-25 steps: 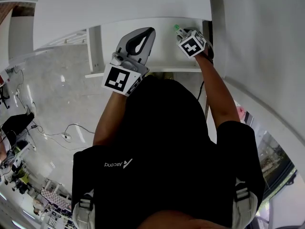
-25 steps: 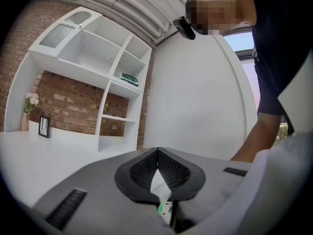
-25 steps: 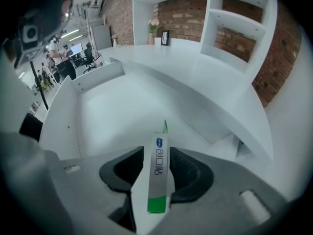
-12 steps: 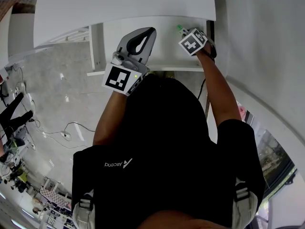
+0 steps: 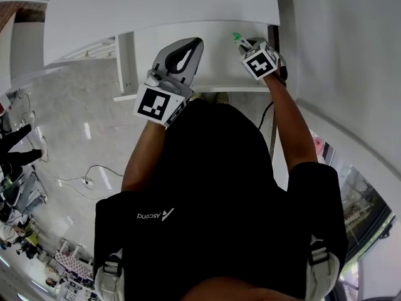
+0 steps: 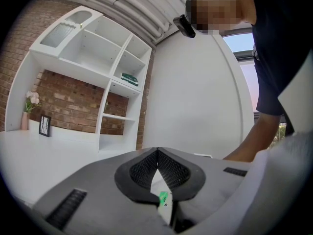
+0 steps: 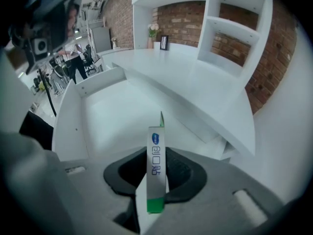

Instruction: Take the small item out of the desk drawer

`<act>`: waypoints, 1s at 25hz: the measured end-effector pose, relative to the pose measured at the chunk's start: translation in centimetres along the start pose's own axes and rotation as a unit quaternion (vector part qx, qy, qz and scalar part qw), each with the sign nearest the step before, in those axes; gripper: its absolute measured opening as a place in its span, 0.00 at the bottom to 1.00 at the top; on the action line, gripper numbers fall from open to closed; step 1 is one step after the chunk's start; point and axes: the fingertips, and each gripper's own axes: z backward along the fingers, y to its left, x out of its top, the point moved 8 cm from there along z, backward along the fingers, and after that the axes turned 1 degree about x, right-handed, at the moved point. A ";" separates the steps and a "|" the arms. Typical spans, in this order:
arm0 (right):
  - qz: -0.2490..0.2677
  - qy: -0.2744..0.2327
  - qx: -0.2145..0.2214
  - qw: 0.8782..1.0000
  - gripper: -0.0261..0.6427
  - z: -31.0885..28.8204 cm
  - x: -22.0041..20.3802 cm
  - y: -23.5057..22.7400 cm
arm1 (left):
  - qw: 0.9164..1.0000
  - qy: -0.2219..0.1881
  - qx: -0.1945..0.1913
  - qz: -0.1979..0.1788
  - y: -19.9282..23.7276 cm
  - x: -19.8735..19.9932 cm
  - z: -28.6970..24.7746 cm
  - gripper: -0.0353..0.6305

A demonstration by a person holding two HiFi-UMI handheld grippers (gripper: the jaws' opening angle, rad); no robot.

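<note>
**Left gripper**: jaws clenched tip to tip with nothing gripped. It was idle, off to the left of the working gripper.

**Desk drawer**: pulled open beneath the white desktop. Its white floor lay ahead of and below both grippers. No other contents showed in it.

**Right gripper**: jaws closing on the piece, with the pads against its two flat sides.

**Small carton**: narrow and white, with a blue logo and a green end. It stood on edge between the right jaws and reached forward past their tips, over the open drawer.

**Status:** the drawer was open and the item was grasped. Judged remaining: to lift the carton clear of the drawer. Whether its far end touched the drawer floor could not be told.
</note>
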 end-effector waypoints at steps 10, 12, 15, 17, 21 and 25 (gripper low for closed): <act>-0.055 -0.160 -0.011 0.985 0.17 9.2 1.5 1.0 | 1.000 -0.007 -0.025 -0.014 -1.6 0.4 -0.1 0.05; -0.062 -0.192 -0.011 0.979 0.17 11.3 1.8 1.3 | 0.999 -0.012 -0.030 -0.017 -2.1 0.7 -0.1 0.05; -0.077 -0.241 -0.007 0.967 0.17 14.4 2.6 1.7 | 0.999 -0.021 -0.034 -0.015 -2.7 1.2 0.0 0.05; -0.084 -0.277 -0.004 0.957 0.17 16.6 3.1 1.8 | 0.999 -0.030 -0.036 -0.013 -3.1 1.8 0.1 0.05; -0.091 -0.348 0.006 0.933 0.17 20.9 3.4 2.2 | 0.998 -0.047 -0.041 -0.017 -4.4 3.0 0.1 0.05; -0.094 -0.419 0.029 0.903 0.17 23.5 4.1 2.9 | 0.998 -0.049 -0.044 -0.022 -4.3 3.6 0.6 0.05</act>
